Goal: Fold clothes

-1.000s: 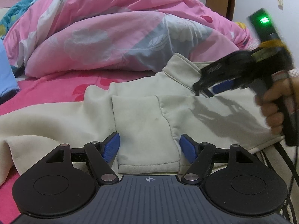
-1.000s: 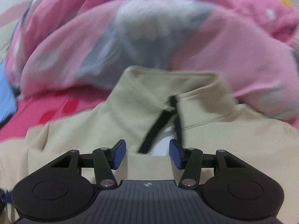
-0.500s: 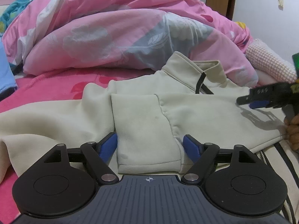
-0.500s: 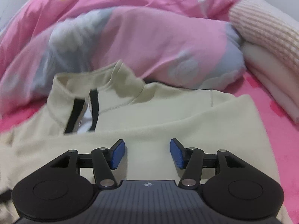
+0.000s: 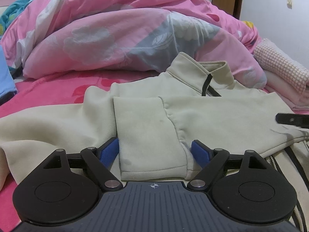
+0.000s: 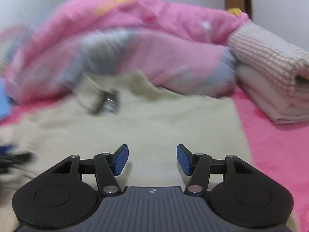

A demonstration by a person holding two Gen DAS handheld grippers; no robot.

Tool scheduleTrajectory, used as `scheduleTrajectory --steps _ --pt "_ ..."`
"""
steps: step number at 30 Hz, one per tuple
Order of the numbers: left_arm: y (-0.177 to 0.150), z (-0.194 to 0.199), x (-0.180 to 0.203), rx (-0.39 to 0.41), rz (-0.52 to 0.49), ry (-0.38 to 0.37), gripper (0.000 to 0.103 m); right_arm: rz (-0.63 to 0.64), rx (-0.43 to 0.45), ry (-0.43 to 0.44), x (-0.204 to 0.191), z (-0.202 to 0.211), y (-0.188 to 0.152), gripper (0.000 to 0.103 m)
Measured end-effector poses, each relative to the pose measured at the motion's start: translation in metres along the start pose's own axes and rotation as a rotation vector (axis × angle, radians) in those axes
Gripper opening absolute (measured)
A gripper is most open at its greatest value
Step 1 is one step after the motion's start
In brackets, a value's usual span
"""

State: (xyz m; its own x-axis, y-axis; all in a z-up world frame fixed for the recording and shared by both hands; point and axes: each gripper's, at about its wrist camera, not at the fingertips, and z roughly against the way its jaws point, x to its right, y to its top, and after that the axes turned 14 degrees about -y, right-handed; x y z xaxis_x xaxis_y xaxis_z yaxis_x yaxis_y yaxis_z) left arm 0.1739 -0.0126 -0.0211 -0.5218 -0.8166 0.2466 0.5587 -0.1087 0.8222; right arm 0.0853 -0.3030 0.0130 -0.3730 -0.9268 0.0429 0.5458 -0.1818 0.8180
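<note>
A beige zip-neck top (image 5: 222, 114) lies spread on the pink bed, collar (image 5: 195, 71) towards the quilt. One sleeve (image 5: 146, 127) is folded over the body, its cuff nearest me. My left gripper (image 5: 155, 151) sits low at that cuff. Its jaws are opening, with the cuff between the blue pads and not pinched. My right gripper (image 6: 152, 159) hovers open over the right half of the top (image 6: 154, 123), nothing between its pads. A black finger (image 5: 291, 120) of it pokes in at the right edge of the left wrist view.
A bunched pink floral quilt (image 5: 135, 34) fills the back of the bed. Folded waffle blanket and cream towels (image 6: 270, 73) are stacked at the right. Pink sheet (image 6: 280, 150) shows right of the top. A blue cloth (image 5: 5, 77) lies far left.
The right gripper has swept to the right across the top, from the collar towards its right side, almost leaving the left wrist view. The left gripper's pads have spread wider around the cuff.
</note>
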Motion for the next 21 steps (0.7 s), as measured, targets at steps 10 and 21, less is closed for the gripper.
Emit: scheduleTrajectory --steps 10,21 --pt "0.002 0.057 -0.017 0.12 0.116 -0.026 0.098 0.075 -0.018 0.056 -0.035 0.013 -0.007 0.063" --pt "-0.052 0.197 -0.069 0.289 0.393 0.241 0.1 0.094 0.033 0.289 -0.076 -0.002 -0.029 0.064"
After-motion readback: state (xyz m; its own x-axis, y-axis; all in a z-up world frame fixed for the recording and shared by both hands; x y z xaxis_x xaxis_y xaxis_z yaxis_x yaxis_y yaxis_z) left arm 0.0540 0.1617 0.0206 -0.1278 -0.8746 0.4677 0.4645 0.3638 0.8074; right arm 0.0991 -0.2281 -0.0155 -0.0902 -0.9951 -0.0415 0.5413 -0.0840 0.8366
